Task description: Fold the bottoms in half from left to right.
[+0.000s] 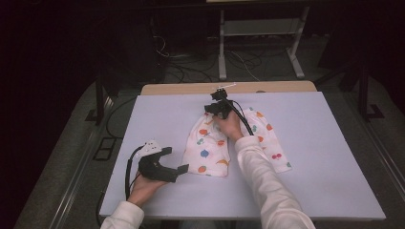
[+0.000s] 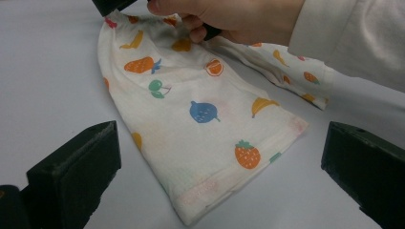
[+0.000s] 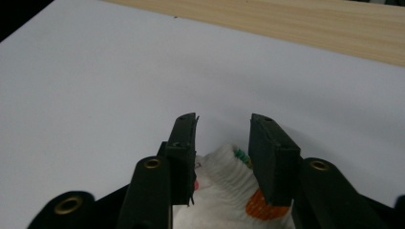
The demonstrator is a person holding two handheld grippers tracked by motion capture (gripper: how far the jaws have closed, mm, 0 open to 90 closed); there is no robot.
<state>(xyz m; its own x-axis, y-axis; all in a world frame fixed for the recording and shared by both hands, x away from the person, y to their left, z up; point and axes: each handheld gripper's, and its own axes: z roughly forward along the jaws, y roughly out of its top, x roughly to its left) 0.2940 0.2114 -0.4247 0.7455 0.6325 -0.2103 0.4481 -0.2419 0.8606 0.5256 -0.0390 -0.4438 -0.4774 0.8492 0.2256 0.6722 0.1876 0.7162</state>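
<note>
From above, right tongs [image 1: 220, 109] on fruit-print shorts [image 1: 210, 148] — close up, pinching bunched waistband, left tongs [image 1: 174, 160] spread

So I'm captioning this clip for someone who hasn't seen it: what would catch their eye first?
The white fruit-print shorts spread on the pale table, mid-table. At their far end, the right tongs have bunched fabric between their jaws, though the jaws do not look fully closed. Nearer the person, the left tongs gape wide open, facing the hem of one leg.
</note>
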